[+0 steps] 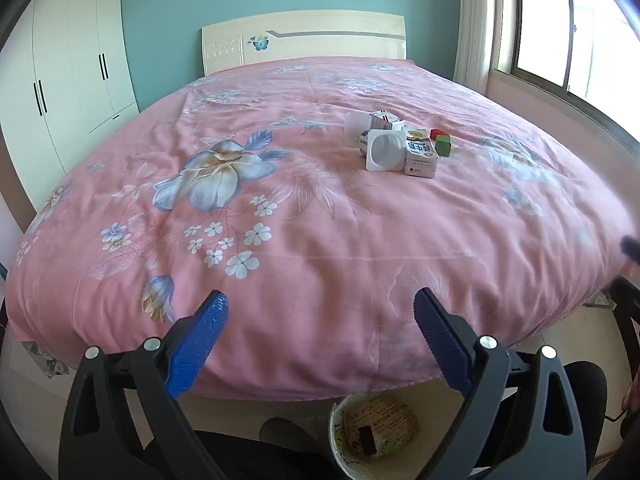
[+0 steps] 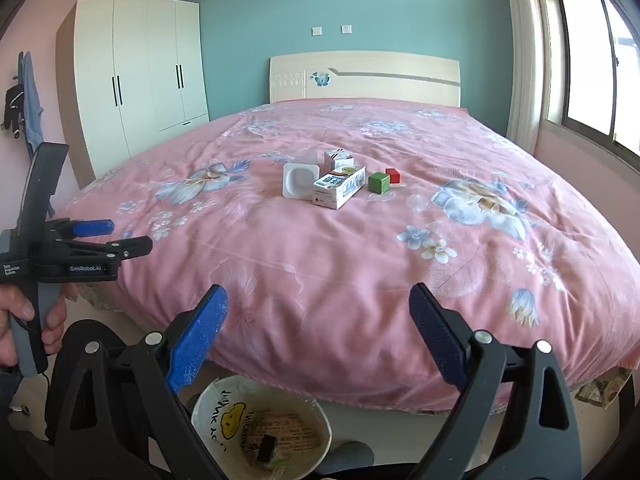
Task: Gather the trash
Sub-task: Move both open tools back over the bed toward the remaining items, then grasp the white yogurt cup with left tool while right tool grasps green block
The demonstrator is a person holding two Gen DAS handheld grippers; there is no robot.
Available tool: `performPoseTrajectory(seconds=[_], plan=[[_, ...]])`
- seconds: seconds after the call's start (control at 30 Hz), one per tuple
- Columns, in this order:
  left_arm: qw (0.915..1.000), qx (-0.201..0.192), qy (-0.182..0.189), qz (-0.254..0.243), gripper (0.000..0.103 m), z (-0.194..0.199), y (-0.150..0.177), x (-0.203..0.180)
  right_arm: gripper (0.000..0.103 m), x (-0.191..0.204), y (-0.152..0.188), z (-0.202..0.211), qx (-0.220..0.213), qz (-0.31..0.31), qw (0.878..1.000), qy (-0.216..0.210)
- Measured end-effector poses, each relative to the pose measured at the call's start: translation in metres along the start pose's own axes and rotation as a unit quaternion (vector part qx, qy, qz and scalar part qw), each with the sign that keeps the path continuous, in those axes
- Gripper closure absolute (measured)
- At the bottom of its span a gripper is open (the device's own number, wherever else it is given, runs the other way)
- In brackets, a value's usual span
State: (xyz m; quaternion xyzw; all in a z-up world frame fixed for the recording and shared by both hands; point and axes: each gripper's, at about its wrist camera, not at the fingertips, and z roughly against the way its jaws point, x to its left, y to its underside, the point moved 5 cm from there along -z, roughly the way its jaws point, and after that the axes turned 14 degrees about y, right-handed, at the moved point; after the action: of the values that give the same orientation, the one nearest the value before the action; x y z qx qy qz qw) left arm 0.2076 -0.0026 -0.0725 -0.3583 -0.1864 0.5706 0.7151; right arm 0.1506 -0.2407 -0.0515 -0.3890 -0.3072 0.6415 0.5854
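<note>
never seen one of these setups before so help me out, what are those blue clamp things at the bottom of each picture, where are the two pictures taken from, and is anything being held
There is no robot here. A person holds a hand-operated gripper in each hand, and each gripper carries a wide-angle camera looking forward along its two blue-padded fingers. One picture comes from the left gripper, the other from the right gripper.

In the right gripper's picture you can also see the left one from the side, with the person's hand on its handle.

Both grippers are open and hold nothing.

Ahead is a bed with a pink floral bedspread. On it sits a small pile: a milk carton lying flat, a white plastic cup on its side, a small box behind, plus a green block and a red block.

On the floor by the bed stands a paper tub, probably for the trash.
</note>
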Motion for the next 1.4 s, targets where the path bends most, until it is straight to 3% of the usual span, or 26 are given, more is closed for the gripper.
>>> performPoseTrajectory(seconds=[0.1,0.27,0.57,0.77,1.0,1.4], plan=[[1.0000,0.000,0.004,0.003,0.008,-0.003,-0.007,0.001,0.013,-0.004,-0.009,-0.008,-0.001,0.008,1.000,-0.005],[0.9999,0.004,0.001,-0.013,0.008,-0.013,-0.017,-0.002,0.013,-0.020,-0.015,-0.033,0.046,-0.033,0.997,-0.046],[0.9990,0.038,0.025,-0.003,0.007,-0.051,-0.037,0.006,0.013,-0.054,-0.019,-0.082,0.079,-0.046,0.996,-0.023],[0.9980,0.053,0.033,-0.005,0.007,-0.082,-0.057,0.011,0.013,-0.065,-0.033,-0.117,0.085,-0.017,0.995,-0.045],[0.9972,0.067,0.034,0.004,0.007,-0.114,-0.078,0.021,0.013,-0.075,-0.050,-0.157,0.087,0.009,0.995,-0.037],[0.9959,0.080,0.043,0.001,0.007,-0.162,-0.115,0.020,0.013,-0.060,-0.063,-0.202,0.094,0.054,0.993,-0.039]])
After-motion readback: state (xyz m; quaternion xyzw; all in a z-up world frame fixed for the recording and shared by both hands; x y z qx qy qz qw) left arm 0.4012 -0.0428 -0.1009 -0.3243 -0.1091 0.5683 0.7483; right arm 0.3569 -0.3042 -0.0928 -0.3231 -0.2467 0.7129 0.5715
